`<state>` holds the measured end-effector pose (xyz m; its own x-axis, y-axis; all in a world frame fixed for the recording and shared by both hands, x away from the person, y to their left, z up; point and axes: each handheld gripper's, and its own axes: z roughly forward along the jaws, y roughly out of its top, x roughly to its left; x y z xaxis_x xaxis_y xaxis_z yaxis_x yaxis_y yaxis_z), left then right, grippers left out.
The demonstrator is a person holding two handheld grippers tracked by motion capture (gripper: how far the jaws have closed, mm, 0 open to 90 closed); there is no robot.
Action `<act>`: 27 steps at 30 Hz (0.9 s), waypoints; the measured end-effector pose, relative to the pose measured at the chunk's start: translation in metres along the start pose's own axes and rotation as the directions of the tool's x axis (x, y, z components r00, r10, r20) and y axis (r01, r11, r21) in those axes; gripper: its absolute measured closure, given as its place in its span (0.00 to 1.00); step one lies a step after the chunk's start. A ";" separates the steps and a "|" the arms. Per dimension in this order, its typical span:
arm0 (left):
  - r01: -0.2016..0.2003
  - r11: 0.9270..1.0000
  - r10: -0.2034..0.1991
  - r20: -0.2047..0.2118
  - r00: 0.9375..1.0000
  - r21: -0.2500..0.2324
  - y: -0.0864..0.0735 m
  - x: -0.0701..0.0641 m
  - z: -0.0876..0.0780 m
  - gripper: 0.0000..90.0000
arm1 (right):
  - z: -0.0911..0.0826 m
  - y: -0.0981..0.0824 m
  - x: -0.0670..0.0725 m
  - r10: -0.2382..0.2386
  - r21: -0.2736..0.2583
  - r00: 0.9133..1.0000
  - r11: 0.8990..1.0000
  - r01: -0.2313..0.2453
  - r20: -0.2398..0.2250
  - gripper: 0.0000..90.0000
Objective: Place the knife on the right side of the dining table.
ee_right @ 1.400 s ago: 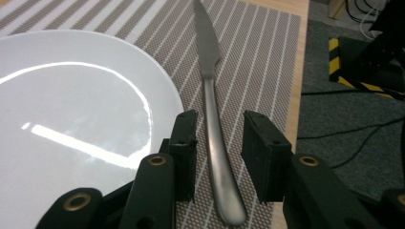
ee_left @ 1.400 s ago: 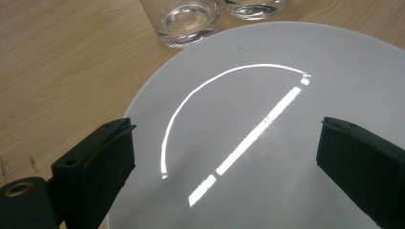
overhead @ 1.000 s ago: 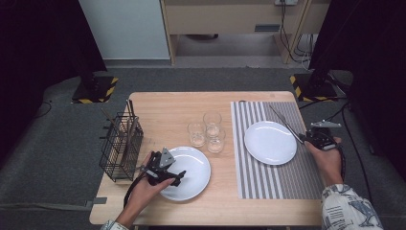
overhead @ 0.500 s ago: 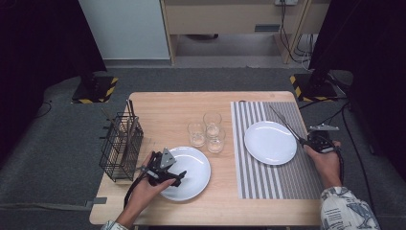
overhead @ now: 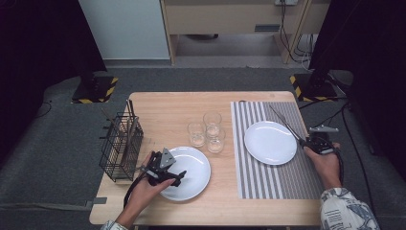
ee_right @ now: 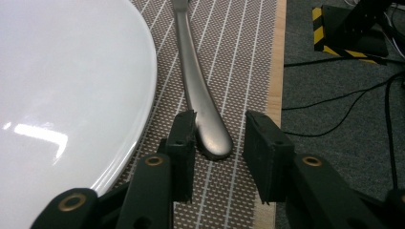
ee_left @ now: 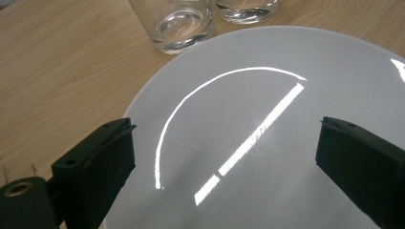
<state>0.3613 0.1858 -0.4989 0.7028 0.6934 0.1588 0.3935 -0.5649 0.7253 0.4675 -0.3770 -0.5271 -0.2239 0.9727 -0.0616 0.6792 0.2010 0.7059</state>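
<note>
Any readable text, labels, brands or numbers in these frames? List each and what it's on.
None readable.
White plates: plain, no mark or stamp.
Glasses: clear, no print.
Metal utensil handle: no brand visible on the side that shows.
Striped placemat: pattern only.
Wire basket: no label.
Yellow-black hazard stripes on the floor stand bases: a warning pattern, no words.

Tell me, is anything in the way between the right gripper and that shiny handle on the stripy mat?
Nothing visible is. The handle already lies between the right gripper jaws, its end against one jaw, a gap to the other. The white plate sits beside it.
</note>
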 end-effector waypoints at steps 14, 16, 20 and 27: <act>-0.002 1.000 0.002 0.004 1.000 -0.001 0.001 -0.001 0.000 0.06 | 0.001 0.000 -0.001 0.014 -0.003 1.000 1.000 -0.014 -0.021 0.79; -0.002 1.000 0.002 0.005 1.000 -0.002 0.001 -0.001 0.000 0.06 | 0.001 0.001 -0.002 0.010 -0.003 1.000 1.000 -0.010 -0.025 0.79; -0.003 1.000 0.003 0.006 1.000 -0.003 0.001 -0.002 0.000 0.06 | 0.001 0.002 -0.002 0.011 -0.004 0.999 1.000 -0.011 -0.038 0.80; -0.003 1.000 0.003 0.007 1.000 -0.002 0.001 -0.002 0.000 0.05 | 0.004 0.006 -0.002 -0.001 -0.004 0.999 1.000 0.001 -0.039 0.80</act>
<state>0.3606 0.1837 -0.4986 0.7080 0.6886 0.1565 0.3900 -0.5661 0.7262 0.4750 -0.3771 -0.5257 -0.2520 0.9671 -0.0345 0.6760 0.2015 0.7088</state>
